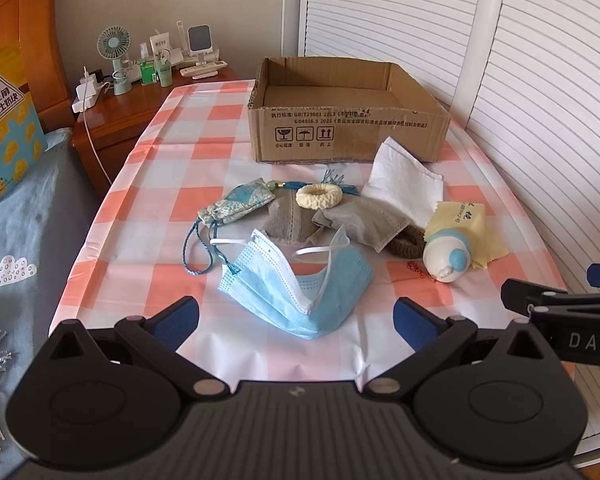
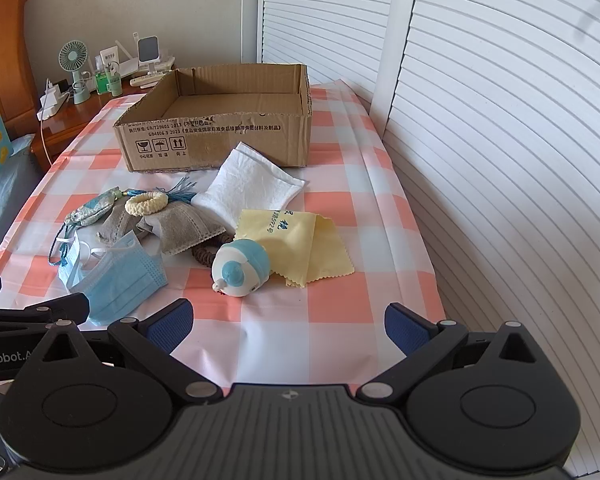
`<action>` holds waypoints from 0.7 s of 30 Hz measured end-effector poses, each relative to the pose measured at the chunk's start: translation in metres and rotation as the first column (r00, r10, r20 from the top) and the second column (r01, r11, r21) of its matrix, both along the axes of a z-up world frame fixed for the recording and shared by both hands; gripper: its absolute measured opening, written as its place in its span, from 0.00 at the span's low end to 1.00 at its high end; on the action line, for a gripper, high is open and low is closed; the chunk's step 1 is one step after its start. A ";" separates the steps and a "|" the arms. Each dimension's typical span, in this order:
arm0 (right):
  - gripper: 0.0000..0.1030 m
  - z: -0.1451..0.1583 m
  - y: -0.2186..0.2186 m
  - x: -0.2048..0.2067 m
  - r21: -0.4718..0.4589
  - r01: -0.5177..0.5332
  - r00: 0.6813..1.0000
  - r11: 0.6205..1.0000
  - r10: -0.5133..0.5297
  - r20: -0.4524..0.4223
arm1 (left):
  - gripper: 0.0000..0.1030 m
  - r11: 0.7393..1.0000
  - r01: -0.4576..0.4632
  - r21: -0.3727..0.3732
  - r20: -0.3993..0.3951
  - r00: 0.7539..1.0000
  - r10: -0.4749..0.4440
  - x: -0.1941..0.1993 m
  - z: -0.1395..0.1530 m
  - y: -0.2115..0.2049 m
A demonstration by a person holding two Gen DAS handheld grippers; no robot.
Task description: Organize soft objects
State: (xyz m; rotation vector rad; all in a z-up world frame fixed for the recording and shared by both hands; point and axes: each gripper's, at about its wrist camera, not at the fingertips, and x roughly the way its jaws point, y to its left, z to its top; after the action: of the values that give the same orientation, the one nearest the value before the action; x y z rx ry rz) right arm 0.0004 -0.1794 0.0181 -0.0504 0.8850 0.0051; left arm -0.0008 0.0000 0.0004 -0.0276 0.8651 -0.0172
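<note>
Soft objects lie in a loose pile on the checked tablecloth (image 1: 188,200): a blue face mask (image 1: 296,284) (image 2: 116,276) nearest, a grey mask (image 1: 356,220), a cream scrunchie (image 1: 319,196), a blue pouch (image 1: 236,204), a white cloth (image 1: 404,188) (image 2: 252,188), a yellow cloth (image 2: 300,248) and a white-blue plush toy (image 1: 446,254) (image 2: 240,268). An open cardboard box (image 1: 348,120) (image 2: 220,128) stands behind them. My left gripper (image 1: 296,316) is open, just short of the blue mask. My right gripper (image 2: 288,324) is open and empty, near the table's front edge, short of the toy.
A wooden nightstand (image 1: 116,112) with a small fan (image 1: 114,56), bottles and chargers stands at the far left. White louvred doors (image 2: 500,120) run along the table's right side. A bed with blue bedding (image 1: 20,240) lies to the left.
</note>
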 end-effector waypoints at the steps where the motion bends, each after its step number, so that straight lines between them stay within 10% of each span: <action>1: 1.00 0.001 0.000 0.000 0.000 0.000 1.000 1.000 0.000 0.000 | 0.99 1.000 0.000 0.000 0.000 1.000 0.000 0.000 0.000 0.000; 21: 1.00 0.002 -0.001 0.000 -0.001 0.000 1.000 1.000 0.000 0.003 | 0.99 1.000 -0.001 0.002 0.003 1.000 0.001 -0.001 0.002 0.000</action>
State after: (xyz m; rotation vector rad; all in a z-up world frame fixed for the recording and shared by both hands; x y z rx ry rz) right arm 0.0004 -0.1800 0.0197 -0.0515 0.8818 0.0045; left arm -0.0017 -0.0005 0.0027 -0.0263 0.8621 -0.0152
